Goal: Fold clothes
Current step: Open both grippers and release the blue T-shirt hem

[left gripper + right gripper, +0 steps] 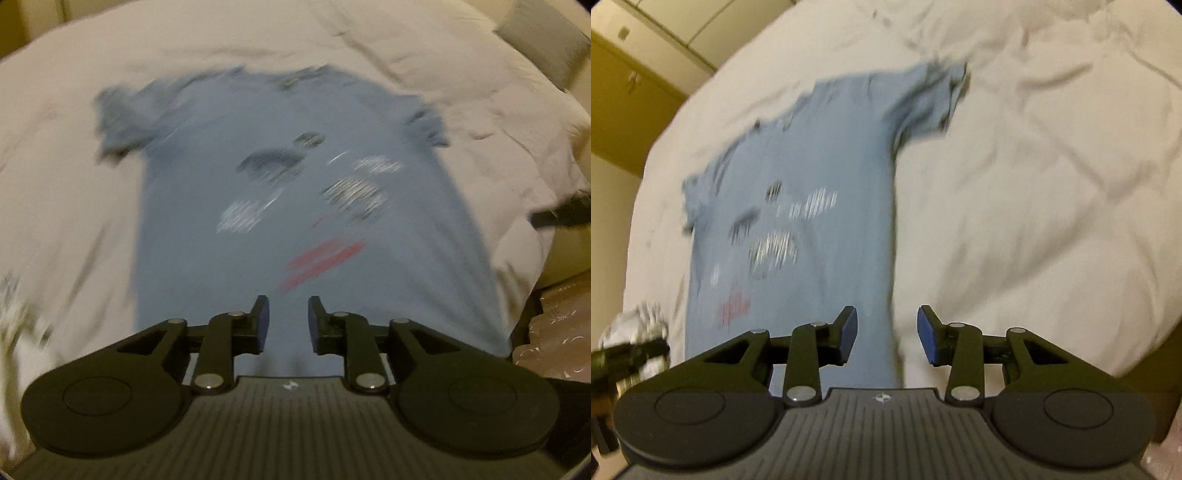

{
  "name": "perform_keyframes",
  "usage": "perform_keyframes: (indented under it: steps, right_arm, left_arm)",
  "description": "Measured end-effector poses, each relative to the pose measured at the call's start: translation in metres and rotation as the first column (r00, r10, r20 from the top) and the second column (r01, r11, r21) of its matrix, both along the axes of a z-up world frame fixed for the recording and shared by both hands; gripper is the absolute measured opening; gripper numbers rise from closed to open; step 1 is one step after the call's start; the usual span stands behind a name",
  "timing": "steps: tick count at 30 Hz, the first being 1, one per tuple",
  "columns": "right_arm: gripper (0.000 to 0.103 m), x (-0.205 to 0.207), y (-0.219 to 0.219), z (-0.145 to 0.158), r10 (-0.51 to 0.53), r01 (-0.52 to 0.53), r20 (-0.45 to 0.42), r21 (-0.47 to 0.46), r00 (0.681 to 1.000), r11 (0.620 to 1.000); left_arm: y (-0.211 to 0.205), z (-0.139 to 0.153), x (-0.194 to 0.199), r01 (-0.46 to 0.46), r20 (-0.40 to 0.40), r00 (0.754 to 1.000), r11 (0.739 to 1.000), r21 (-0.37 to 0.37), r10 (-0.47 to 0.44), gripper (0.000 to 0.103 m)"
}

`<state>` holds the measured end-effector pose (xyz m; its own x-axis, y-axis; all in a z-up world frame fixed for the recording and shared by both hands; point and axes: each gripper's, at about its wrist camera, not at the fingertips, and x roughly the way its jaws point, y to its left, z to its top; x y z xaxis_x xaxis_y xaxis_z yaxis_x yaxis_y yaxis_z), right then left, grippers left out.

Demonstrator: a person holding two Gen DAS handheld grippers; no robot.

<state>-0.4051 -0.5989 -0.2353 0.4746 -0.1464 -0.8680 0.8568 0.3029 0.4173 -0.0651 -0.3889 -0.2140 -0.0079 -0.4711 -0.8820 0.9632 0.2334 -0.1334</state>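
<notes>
We see the blue T-shirt [295, 206] lying flat on the bed [74, 147], print side up. Our left claw [289, 322] and right claw [886, 332] hang over its hem, both open and holding nothing.

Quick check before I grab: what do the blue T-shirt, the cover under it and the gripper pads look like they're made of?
T-shirt: likely a thin, matte cotton-type knit; it lies limp and flat, with a print on its chest. Blur hides the weave.
Bed cover: off-white woven fabric, matte, with soft puffy creases, possibly a padded duvet.
Pads: blue, dull, probably rubber or foam on black plastic fingers. Both the left gripper and right gripper are open.
</notes>
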Motion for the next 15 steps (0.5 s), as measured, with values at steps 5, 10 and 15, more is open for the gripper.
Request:
perform_keyframes:
  steps: [5, 10, 15]
  right_arm:
    - [0.040, -0.003, -0.096, -0.012, 0.037, -0.037, 0.016, -0.035, 0.999, 0.999]
    - [0.040, 0.003, -0.206, -0.045, 0.124, -0.124, -0.001, -0.050, 0.992, 0.991]
    - [0.040, 0.018, -0.293, -0.083, 0.128, -0.127, 0.024, -0.016, 0.992, 0.992]
  left_arm:
    - [-0.089, -0.006, -0.068, 0.138, 0.110, 0.985, 0.990, -0.033, -0.134, 0.022]
    - [-0.174, -0.028, -0.137, 0.237, 0.193, 0.955, 0.971, -0.035, -0.227, 0.027]
    - [-0.244, -0.060, -0.187, 0.278, 0.196, 0.943, 0.960, -0.018, -0.270, 0.029]
